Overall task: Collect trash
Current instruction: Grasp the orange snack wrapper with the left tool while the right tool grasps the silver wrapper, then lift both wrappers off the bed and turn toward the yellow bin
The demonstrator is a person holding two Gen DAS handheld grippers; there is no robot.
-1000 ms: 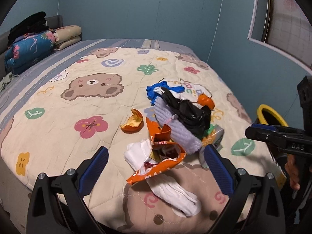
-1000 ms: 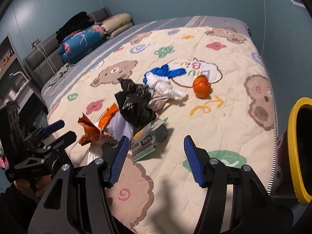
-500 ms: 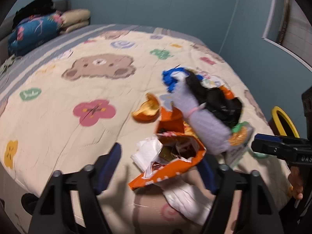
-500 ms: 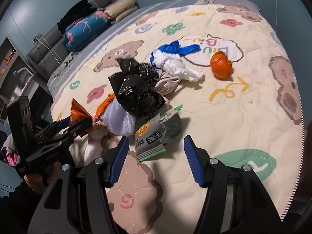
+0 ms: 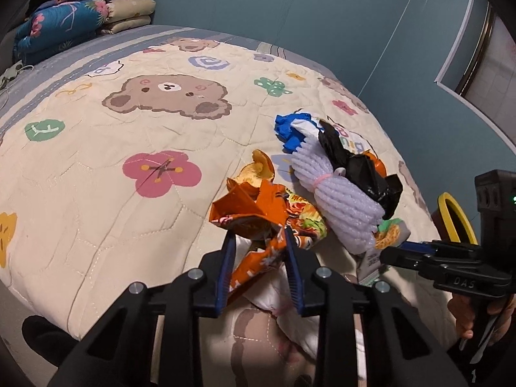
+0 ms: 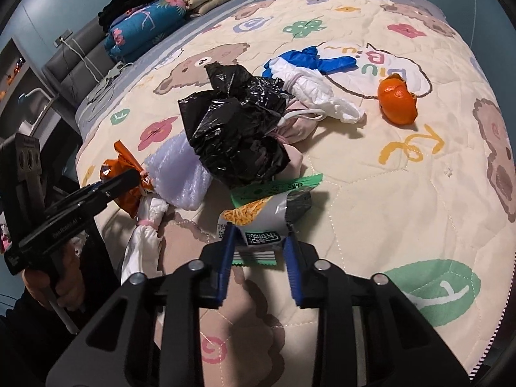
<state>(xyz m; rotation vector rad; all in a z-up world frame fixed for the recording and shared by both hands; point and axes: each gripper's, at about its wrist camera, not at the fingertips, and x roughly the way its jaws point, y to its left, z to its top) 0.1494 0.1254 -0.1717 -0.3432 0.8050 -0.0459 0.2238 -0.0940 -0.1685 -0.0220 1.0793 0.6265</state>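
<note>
In the left wrist view the left gripper (image 5: 258,242), at lower centre, is closing with its pads on the orange snack wrapper (image 5: 267,222) on the quilt (image 5: 96,193), while in the right wrist view the right gripper (image 6: 259,238), at lower centre, is closing onto the grey noodle packet (image 6: 261,219) beside the black bag (image 6: 235,129).

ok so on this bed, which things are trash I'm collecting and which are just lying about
Trash to collect:
orange snack wrapper, left gripper closing on it
white and green noodle packet, right gripper closing on it
black plastic bag
orange peel
blue glove
white foam netting

Just lying about:
folded blankets
bear-print quilt
</note>
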